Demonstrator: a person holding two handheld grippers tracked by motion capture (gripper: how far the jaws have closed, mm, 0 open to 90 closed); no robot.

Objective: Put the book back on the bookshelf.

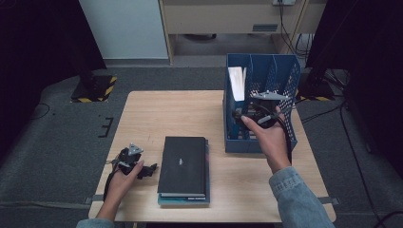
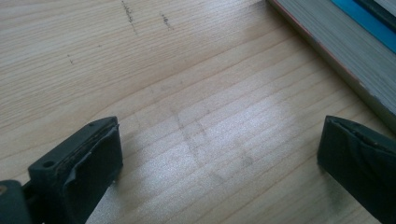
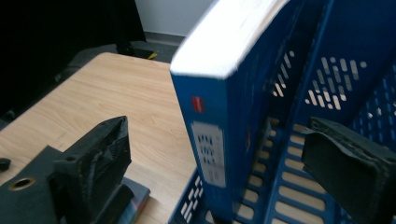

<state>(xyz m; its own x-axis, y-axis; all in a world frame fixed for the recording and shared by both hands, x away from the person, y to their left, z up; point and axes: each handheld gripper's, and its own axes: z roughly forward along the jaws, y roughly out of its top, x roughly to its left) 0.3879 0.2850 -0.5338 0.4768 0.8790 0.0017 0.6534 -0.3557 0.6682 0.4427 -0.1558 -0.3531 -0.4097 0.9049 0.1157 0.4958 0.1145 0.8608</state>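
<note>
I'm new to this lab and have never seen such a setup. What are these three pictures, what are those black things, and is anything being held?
A person sits at a wooden table with a hand-held two-jaw gripper in each hand. The high view looks down from above. The other two pictures come from small cameras riding on each gripper, looking along its black jaws.

The left gripper rests low over bare wood beside a stack of books, jaws wide apart, holding nothing.

The right gripper is at a blue file rack standing on the table's far right. A blue book stands upright in the rack's leftmost slot. It sits between the open jaws, but the pads are apart from it, so it is not gripped.
</note>
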